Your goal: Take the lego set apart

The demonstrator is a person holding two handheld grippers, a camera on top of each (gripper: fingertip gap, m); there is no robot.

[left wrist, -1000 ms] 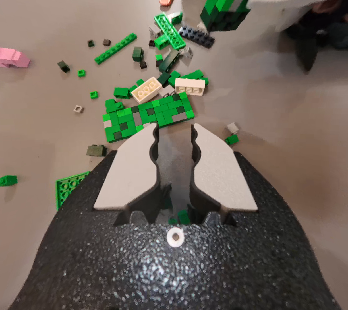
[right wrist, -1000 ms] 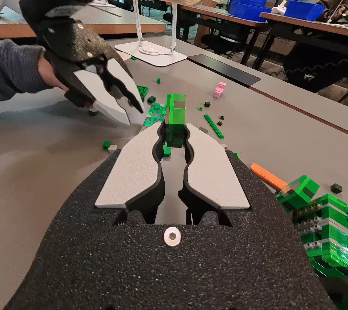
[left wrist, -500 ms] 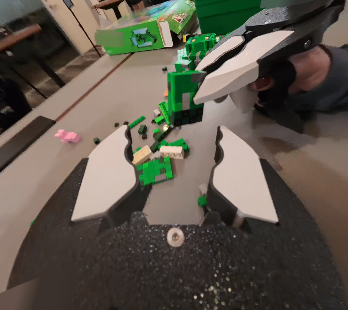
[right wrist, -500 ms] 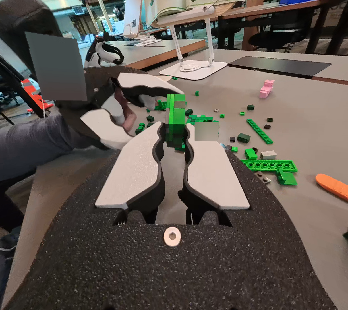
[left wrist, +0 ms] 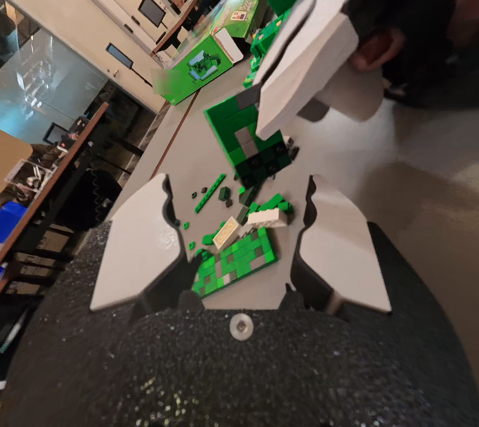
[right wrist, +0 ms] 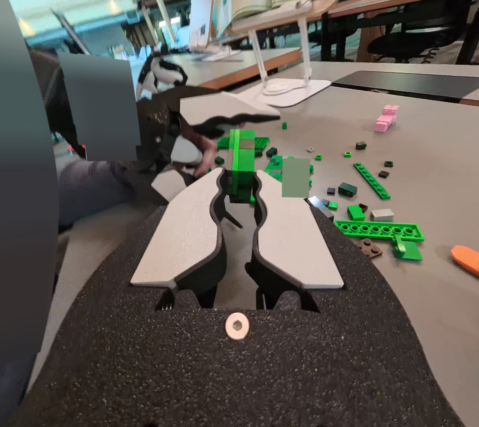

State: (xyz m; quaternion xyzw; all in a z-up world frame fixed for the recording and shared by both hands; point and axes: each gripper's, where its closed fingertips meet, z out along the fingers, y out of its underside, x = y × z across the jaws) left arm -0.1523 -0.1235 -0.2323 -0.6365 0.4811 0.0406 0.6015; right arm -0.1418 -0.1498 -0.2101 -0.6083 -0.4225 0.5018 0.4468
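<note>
My right gripper (right wrist: 239, 173) is shut on a tall green lego block (right wrist: 242, 163) with grey and dark green patches, held upright above the grey table (right wrist: 388, 310). In the left wrist view the block (left wrist: 241, 134) hangs tilted under the right gripper (left wrist: 298, 72). My left gripper (left wrist: 238, 181) is open wide and empty, facing the block. One of its fingers (right wrist: 228, 108) reaches over the block's top. Below lie a flat green mosaic plate (left wrist: 233, 261) and white bricks (left wrist: 267, 217).
Loose green and dark pieces are scattered on the table, with a long green plate (right wrist: 372, 181), a holed green plate (right wrist: 378, 230), an orange tool (right wrist: 466, 259) and a pink figure (right wrist: 386, 118). A white book stand (right wrist: 287, 92) stands behind. A green box (left wrist: 199, 69) lies farther back. Left and right tips are no more than a few centimetres apart. Between my left fingertips and the flat green mosaic plate (left wrist: 233, 261) there is roughly 9 centimetres.
My left gripper has tipped up from looking down at the table, opened wide and swung toward the block. The right gripper has kept its hold on the block.
</note>
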